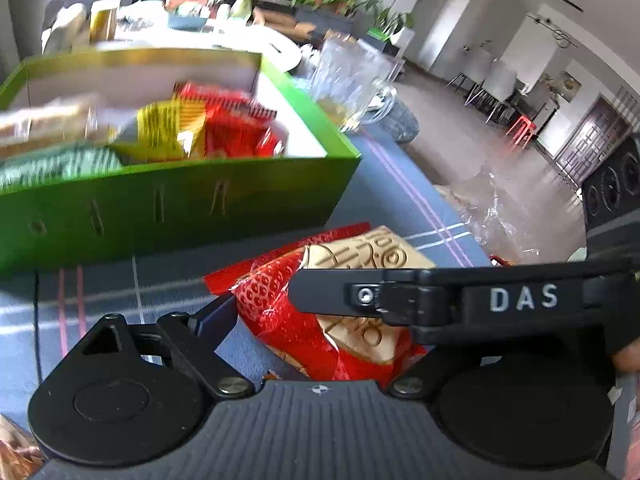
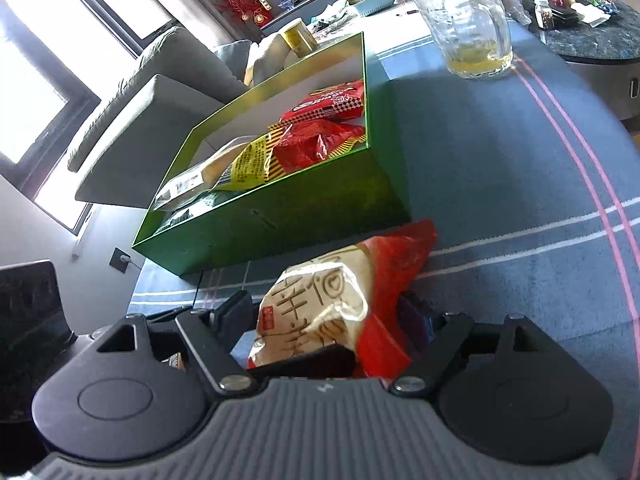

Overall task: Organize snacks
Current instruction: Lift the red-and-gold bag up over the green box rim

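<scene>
Pinching a red-and-tan snack packet point(image 2: 320, 312) in the right gripper point(image 2: 320, 320), just before the green box point(image 2: 280, 216); left gripper point(image 1: 320, 320) spread around that packet.

A red-and-cream snack packet point(image 2: 320, 312) lies just before an open green box point(image 2: 280, 208) holding several snack bags point(image 2: 316, 140).

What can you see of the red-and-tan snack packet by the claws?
The snack packet is a crinkly, glossy plastic pouch, red with a tan panel bearing large brown characters. It sits in front of the green box, over the blue striped tablecloth, apart from the box. The right claw is shut on it; in the left wrist view the packet lies between the left claw's fingers.
</scene>
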### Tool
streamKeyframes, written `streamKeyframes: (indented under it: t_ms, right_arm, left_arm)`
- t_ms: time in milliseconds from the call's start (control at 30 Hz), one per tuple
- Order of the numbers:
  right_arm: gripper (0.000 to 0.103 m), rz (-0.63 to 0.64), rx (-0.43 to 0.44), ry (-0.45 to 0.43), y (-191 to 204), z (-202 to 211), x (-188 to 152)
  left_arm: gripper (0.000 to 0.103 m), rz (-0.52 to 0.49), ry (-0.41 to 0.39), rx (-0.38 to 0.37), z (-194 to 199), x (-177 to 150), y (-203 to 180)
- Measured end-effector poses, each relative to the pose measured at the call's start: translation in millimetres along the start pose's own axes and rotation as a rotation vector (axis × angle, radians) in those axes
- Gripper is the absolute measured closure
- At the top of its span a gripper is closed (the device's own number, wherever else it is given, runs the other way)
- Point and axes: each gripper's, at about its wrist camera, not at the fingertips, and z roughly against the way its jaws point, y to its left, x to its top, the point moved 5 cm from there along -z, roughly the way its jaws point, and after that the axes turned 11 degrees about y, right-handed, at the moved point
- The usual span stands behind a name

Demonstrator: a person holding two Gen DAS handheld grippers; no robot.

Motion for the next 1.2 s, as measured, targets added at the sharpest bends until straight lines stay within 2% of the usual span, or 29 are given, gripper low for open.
streamKeyframes:
  t_ms: [133,300,500,633,1033,1200]
  right_arm:
    - [0.029,0.001,0.007,-0.049,8.5,12.8,-1.8]
    - [0.029,0.051,-0.007,-0.117,29.9,29.6,0.3]
    - [0.03,0.113,-0.026,-0.175,58.2,37.9,3.6]
    - [0.032,0.134,-0.016,-0.184,70.5,37.3,6.5]
    - [0.033,0.163,0.03,-0.205,95.8,31.2,28.8]
    - [0.033,0.078,0.143,-0.177,97.3,22.9,52.1]
  left_arm:
    - [0.014,-0.05,-0.039,0.016,15.0,0.5,-7.8]
    - [0.014,-0.055,-0.096,0.021,38.1,2.3,-11.5]
    - [0.016,-0.067,-0.195,0.07,70.0,5.5,-11.3]
    - [0.017,-0.087,-0.244,0.116,86.3,6.8,-8.1]
    - [0.019,-0.085,-0.316,0.162,112.0,27.4,18.0]
    - [0.021,-0.076,-0.345,0.19,118.8,50.6,35.7]
